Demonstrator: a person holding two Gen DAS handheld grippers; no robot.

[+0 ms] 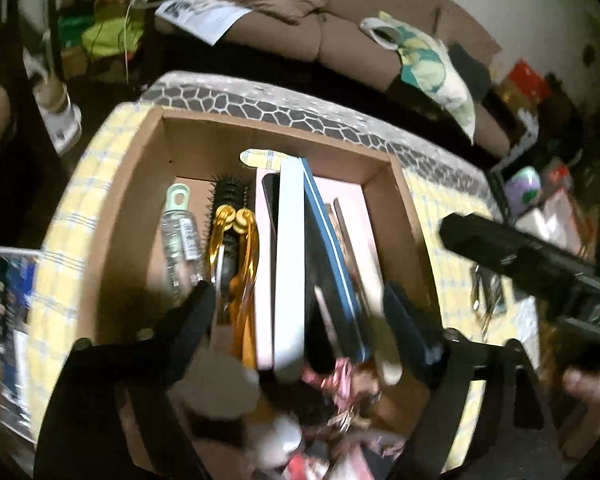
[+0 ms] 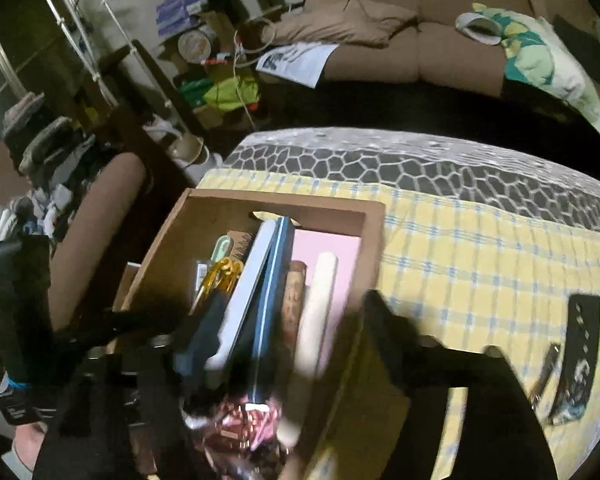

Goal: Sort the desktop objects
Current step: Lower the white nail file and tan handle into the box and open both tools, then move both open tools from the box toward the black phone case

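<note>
An open cardboard box (image 1: 120, 184) (image 2: 172, 224) sits on a yellow checked cloth. It holds a clear bottle with a mint cap (image 1: 178, 236), a black hairbrush (image 1: 230, 200), amber scissors (image 1: 236, 248) (image 2: 218, 280), a white book (image 1: 290, 264) (image 2: 246, 284), a blue book (image 1: 328, 248) (image 2: 274, 280), a cream roll (image 2: 318, 304) and pink items (image 1: 340, 376) near the front. My left gripper (image 1: 300, 304) is open above the box with its fingers either side of the books. My right gripper (image 2: 284, 320) is open above the box's right part. Neither holds anything.
On the cloth right of the box lie a black perforated strap (image 2: 580, 352) and a small metal clip (image 2: 544, 376). A brown sofa (image 2: 380, 40) with a patterned pillow (image 2: 548, 68) stands behind the table. Clutter and shelves fill the left side.
</note>
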